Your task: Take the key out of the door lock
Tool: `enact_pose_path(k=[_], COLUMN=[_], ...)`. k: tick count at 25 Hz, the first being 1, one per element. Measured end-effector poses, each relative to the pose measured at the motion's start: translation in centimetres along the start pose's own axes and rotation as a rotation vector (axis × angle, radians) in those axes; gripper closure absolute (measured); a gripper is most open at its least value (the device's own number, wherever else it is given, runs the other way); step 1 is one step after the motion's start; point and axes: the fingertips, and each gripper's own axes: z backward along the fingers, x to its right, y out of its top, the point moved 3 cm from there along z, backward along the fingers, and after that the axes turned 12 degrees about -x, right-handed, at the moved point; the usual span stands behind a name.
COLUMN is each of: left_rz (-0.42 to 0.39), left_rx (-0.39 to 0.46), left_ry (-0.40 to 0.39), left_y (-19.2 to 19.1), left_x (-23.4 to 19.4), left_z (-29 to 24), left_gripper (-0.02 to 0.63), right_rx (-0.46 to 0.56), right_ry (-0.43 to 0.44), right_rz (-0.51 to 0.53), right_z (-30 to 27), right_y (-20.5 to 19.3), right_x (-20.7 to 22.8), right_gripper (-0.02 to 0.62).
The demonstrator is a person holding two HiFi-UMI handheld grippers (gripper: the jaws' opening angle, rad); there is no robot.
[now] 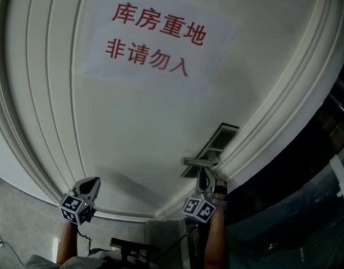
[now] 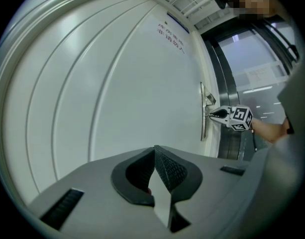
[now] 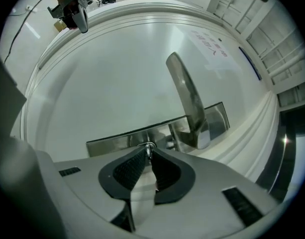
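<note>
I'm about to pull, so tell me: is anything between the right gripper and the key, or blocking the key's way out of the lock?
Nothing visible does. The right gripper is closed on the key at the lock plate; the door handle sits off to one side, clear of a straight pull back.

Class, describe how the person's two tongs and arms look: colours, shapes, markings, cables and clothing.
Both the left tongs and the right tongs have smooth light grey bodies and black ribbed pads tapering to a point. Each carries a cube with black-and-white square markers. A thin dark cable trails from the left one. The forearms are sleeveless; a dark band sits at the right wrist.
</note>
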Motion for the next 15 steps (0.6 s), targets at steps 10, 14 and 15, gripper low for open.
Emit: enact_pose_path(k=[10,14,15], left_rz=[0.0,0.005,0.006], left_rx=[0.005,0.011,0.013], left_ry=[0.007,0.01,0.011], left_y=[0.0,-0.2,-0.2], left_x=[0.1,0.1,0.1], left_z=[0.6,0.9,1.0], left_gripper=[0.601,0.601,0.601], right_rx=[-0.019,-0.034,-0.037], right_ry=[-0.027,-0.031,-0.029], right_rz=[0.104,0.152,0.157], right_z=[-0.1,-0.1,-0.2], right_y=[0.0,0.1,0.1], right_x=[0.0,0.0,-0.1], right_gripper=[0.572,0.572,0.572])
